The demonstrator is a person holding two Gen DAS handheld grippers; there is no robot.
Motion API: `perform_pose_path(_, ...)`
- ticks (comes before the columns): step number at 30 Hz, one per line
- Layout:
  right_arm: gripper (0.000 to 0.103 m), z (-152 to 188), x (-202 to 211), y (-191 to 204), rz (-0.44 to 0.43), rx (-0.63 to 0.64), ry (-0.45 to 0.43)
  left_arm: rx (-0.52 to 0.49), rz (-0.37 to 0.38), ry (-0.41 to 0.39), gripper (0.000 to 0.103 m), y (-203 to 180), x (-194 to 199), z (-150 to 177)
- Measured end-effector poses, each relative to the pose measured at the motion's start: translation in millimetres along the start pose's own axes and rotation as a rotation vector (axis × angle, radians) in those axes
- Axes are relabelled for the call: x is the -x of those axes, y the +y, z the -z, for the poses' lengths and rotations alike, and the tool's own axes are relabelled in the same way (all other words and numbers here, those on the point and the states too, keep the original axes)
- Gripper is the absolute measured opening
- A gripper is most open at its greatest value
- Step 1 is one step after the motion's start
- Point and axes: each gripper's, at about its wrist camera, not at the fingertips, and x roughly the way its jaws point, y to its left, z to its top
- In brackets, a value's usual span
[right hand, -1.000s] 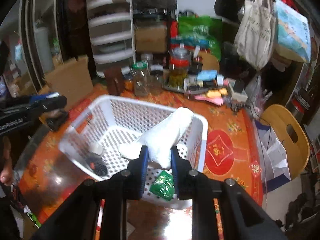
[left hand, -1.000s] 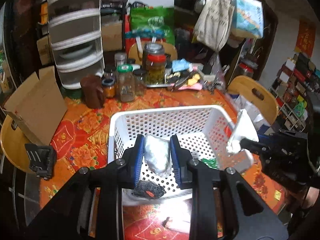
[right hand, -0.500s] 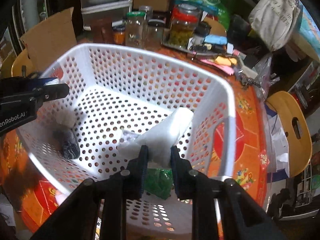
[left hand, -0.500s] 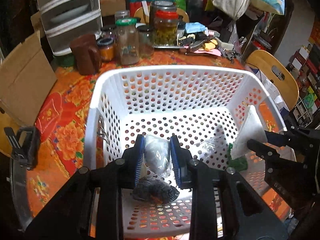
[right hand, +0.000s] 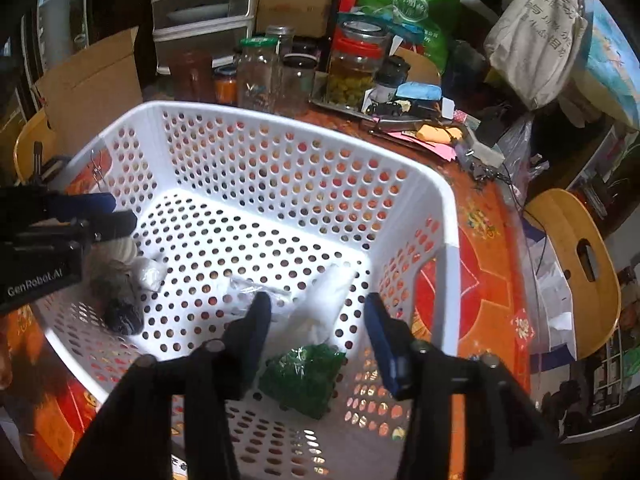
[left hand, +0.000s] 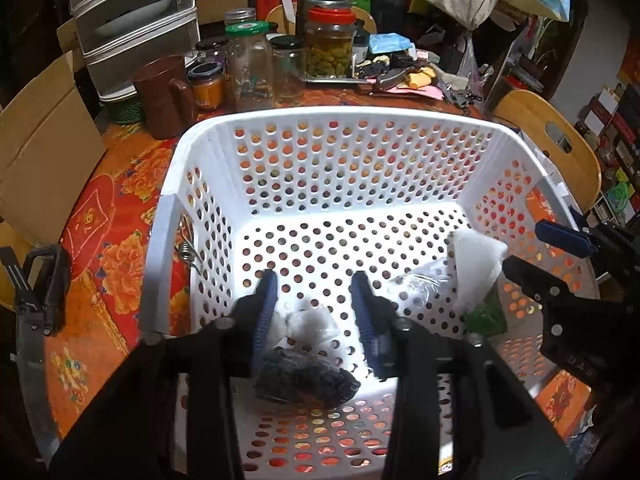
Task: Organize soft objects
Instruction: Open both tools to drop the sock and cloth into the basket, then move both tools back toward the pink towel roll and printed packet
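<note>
Your left gripper (left hand: pixel 314 304) hangs inside the white basket (left hand: pixel 320 120), fingers spread wide and holding nothing. Just below them a small white pouch (left hand: pixel 310 322) lies on the basket floor, touching a dark fuzzy lump (left hand: pixel 306 380) nearer to you, whose long axis runs left to right across the view.

Your right gripper (right hand: pixel 316 328) is also spread wide and empty, over the basket's near right corner. Beneath it a green crinkled bag (right hand: pixel 300 376) lies against the wall, and a white cloth (right hand: pixel 320 304) stretches from between the fingers away to the upper right, with a clear plastic packet (right hand: pixel 248 290) touching its left side.

Past the basket's far wall you have a brown jug (left hand: pixel 164 96), several glass jars (left hand: pixel 250 68) and a red-lidded jar of green fruit (left hand: pixel 330 46) on the orange flowered tablecloth (left hand: pixel 116 200). Behind them stand a drawer unit (left hand: pixel 132 20) and a cardboard box (left hand: pixel 44 148), with a wooden chair (left hand: pixel 560 148) at right.
</note>
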Motion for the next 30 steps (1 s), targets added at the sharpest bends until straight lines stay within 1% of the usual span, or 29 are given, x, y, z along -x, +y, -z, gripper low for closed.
perform_pose_path(1,0.054,0,2,-1,-0.001,0.0,-0.006,0.001,0.002,-0.004,0.053,0,2,0)
perform_pose_path(2,0.062,0,4,-1,0.003,-0.001,-0.012,0.004,0.0,-0.012,0.061,-1,6,0)
perform_pose_path(3,0.066,0,6,-3,0.005,-0.004,-0.019,0.006,-0.004,-0.026,0.074,-2,10,0)
perform_pose_path(4,0.073,0,8,-4,-0.001,-0.009,-0.024,0.003,-0.006,-0.041,0.082,-3,15,0)
perform_pose_path(5,0.077,1,10,-8,-0.012,-0.021,-0.031,-0.008,-0.001,-0.061,0.085,-5,22,1)
perform_pose_path(6,0.085,1,13,-10,-0.018,-0.032,-0.037,-0.017,0.0,-0.077,0.089,-6,28,2)
perform_pose_path(7,0.088,2,16,-12,-0.024,-0.041,-0.046,-0.02,-0.001,-0.084,0.091,-8,32,3)
perform_pose_path(9,0.091,4,24,-18,-0.059,-0.065,-0.064,-0.025,-0.003,-0.11,0.095,-9,45,5)
perform_pose_path(10,0.097,6,28,-20,-0.061,-0.078,-0.073,-0.025,0.0,-0.122,0.098,-8,52,7)
perform_pose_path(11,0.1,7,34,-21,-0.056,-0.085,-0.088,-0.024,0.001,-0.133,0.1,-8,58,8)
perform_pose_path(13,0.1,12,46,-23,-0.064,-0.097,-0.116,-0.02,-0.002,-0.157,0.103,-7,70,12)
perform_pose_path(15,0.101,17,60,-26,-0.077,-0.116,-0.146,-0.02,0.007,-0.178,0.103,-5,85,17)
perform_pose_path(17,0.103,22,73,-27,-0.073,-0.124,-0.175,-0.017,0.005,-0.194,0.103,-4,98,23)
perform_pose_path(22,0.103,39,106,-25,-0.061,-0.131,-0.238,-0.053,-0.009,-0.264,0.103,-10,139,42)
perform_pose_path(26,0.103,54,132,-21,-0.056,-0.134,-0.291,-0.068,0.016,-0.298,0.103,-13,167,60)
perform_pose_path(30,0.103,71,151,-13,-0.05,-0.121,-0.327,-0.08,0.024,-0.321,0.103,-16,186,83)
